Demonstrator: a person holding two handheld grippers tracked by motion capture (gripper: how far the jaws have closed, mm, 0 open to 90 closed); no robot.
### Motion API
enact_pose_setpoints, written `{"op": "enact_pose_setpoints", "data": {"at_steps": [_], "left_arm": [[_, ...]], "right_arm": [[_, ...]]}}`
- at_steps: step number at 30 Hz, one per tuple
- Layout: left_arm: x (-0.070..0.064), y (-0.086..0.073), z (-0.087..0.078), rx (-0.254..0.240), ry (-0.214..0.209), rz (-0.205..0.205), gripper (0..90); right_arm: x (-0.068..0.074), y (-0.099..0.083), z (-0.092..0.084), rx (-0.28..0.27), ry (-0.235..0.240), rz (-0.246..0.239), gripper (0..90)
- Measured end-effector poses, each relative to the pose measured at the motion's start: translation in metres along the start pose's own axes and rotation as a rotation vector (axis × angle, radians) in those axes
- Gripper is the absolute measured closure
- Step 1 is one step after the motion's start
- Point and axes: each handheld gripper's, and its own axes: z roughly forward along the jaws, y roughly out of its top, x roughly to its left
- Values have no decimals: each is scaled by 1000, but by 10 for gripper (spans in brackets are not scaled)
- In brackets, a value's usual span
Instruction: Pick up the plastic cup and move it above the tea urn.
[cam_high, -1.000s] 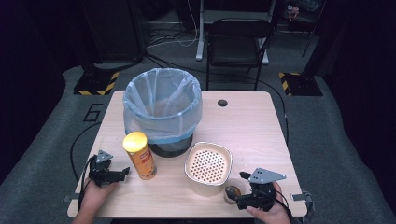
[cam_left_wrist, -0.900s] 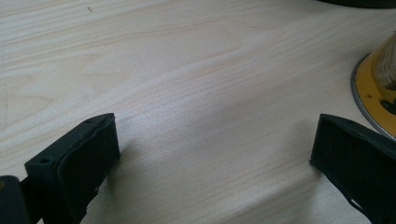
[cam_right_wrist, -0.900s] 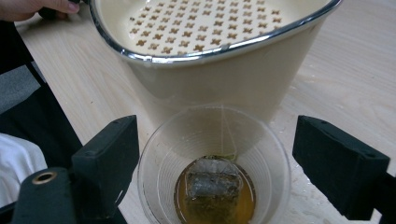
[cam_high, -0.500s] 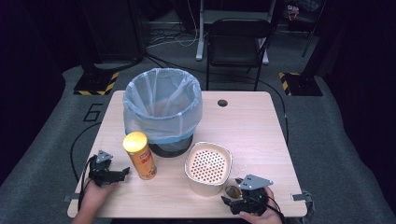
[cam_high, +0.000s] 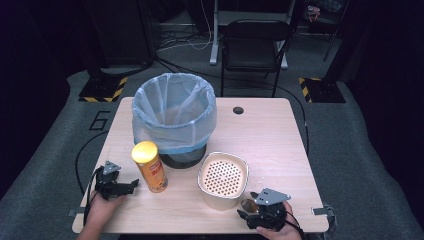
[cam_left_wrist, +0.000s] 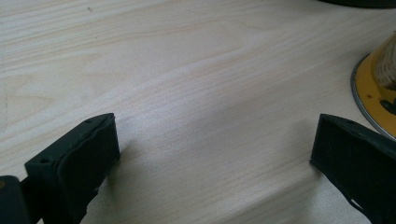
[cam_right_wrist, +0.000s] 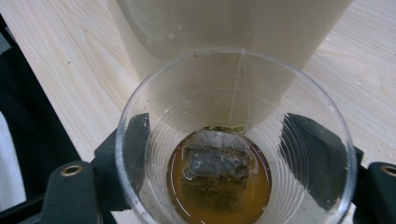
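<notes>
Right gripper (cam_right_wrist: 229, 154): jaws just closing around clear cup (cam_right_wrist: 233, 140) with teabag (cam_right_wrist: 215, 172); left gripper (cam_left_wrist: 215, 154) wide, empty

On the table (cam_high: 280, 130), the lined bin (cam_high: 174, 117) stands at the back left, with the canister (cam_high: 149, 166) just before it. The perforated container (cam_high: 223, 180) sits right of the canister. The cup (cam_right_wrist: 233, 154) stands just before that container, a tea bag (cam_right_wrist: 215, 170) in it.

The left gripper (cam_high: 131, 184) rests low on the near left, held by the left hand (cam_high: 102, 205), its jaws wide apart and empty. The right gripper (cam_high: 245, 212) sits near right, jaws just closing around something.
</notes>
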Motion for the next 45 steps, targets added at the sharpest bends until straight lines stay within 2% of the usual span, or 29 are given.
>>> {"op": "enact_pose_setpoints", "data": {"at_steps": [4, 9, 22, 26, 27, 33, 38, 45], "left_arm": [[0, 0, 0, 0, 0, 0, 8], [0, 0, 0, 0, 0, 0, 8], [0, 0, 0, 0, -1, 1, 8], [0, 0, 0, 1, -1, 1, 8], [0, 0, 0, 0, -1, 1, 8], [0, 0, 0, 1, -1, 1, 8], [0, 0, 0, 0, -1, 1, 8], [1, 1, 0, 12, -7, 5, 8]], "right_arm": [[-1, 0, 0, -6, 10, -1, 282], [-1, 0, -2, -5, 4, -25, 314], [-5, 0, -4, 2, 9, -19, 333], [-10, 0, -8, 10, 1, -35, 339], [-13, 0, -10, 8, -1, -20, 341], [-23, 1, -19, -12, -18, -18, 353], [-36, 4, -29, -27, -44, 6, 358], [-50, 13, -36, -24, -59, -10, 360]]}}
